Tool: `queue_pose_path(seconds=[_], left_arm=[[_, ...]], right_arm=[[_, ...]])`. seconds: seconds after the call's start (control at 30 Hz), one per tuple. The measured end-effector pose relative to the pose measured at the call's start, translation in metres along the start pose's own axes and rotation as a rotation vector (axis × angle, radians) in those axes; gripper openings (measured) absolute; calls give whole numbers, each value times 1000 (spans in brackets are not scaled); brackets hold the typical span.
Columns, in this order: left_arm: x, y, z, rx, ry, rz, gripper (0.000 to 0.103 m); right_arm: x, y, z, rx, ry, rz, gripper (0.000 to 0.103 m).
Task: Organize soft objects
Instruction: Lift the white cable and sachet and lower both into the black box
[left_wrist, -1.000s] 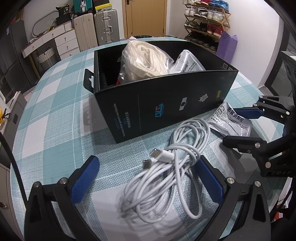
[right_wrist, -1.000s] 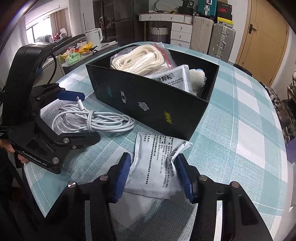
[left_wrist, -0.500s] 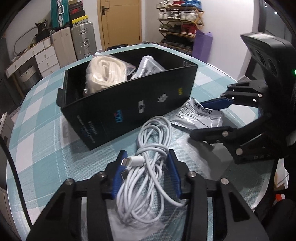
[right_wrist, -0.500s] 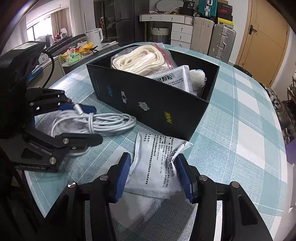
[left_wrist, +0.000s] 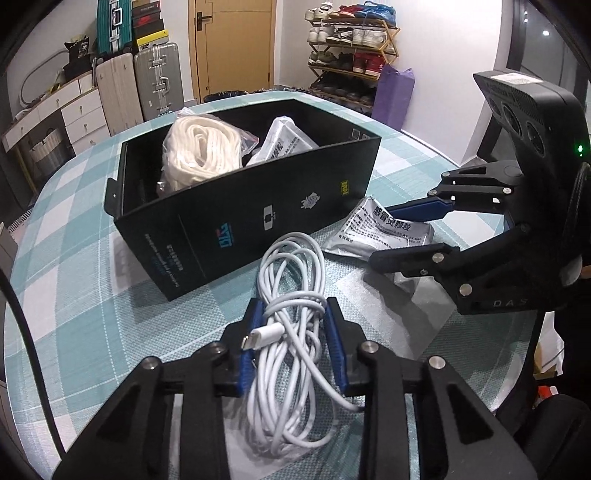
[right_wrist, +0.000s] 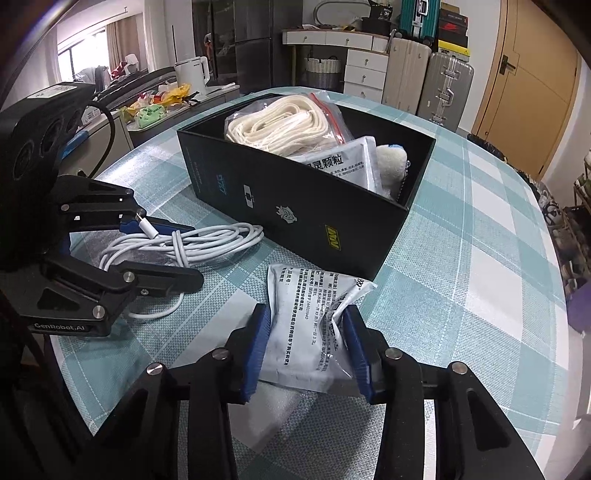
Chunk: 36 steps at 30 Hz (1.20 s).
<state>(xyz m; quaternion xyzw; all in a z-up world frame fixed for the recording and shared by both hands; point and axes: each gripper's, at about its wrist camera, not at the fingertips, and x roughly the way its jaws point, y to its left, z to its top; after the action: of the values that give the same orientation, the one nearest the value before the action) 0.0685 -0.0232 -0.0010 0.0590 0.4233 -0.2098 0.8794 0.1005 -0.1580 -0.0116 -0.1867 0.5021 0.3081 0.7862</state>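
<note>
Two grippers work the checked tablecloth (right_wrist: 461, 258) near the black box (left_wrist: 258, 218). The left gripper (left_wrist: 295, 332) is clamped on the coiled white cable (left_wrist: 291, 280), and the right gripper (right_wrist: 306, 347) pinches the silver sachet (right_wrist: 310, 317) just beside the box, which holds a bagged cord bundle (right_wrist: 284, 122) and another sachet (right_wrist: 343, 162).

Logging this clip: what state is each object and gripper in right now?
Coiled white charging cable: on table, clamped.
Left gripper: shut on the cable.
Silver foil sachet: on table, outside box.
Right gripper: shut on the sachet.
Black cardboard box: open, partly filled.
Bagged cream rope: inside box.
</note>
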Motion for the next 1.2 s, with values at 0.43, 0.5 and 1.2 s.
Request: queue_pose_path(seconds=[0.43, 0.5, 1.2], left_arm=[[-12, 5, 0, -11, -30, -19, 32], [-11, 4, 0, -13, -30, -20, 32], [-20, 6, 1, -17, -46, -23, 32]], right_arm=[[-2, -4, 1, 6, 2, 6, 32], [-2, -2, 0, 2, 8, 13, 38], [7, 5, 2, 23, 14, 22, 40]])
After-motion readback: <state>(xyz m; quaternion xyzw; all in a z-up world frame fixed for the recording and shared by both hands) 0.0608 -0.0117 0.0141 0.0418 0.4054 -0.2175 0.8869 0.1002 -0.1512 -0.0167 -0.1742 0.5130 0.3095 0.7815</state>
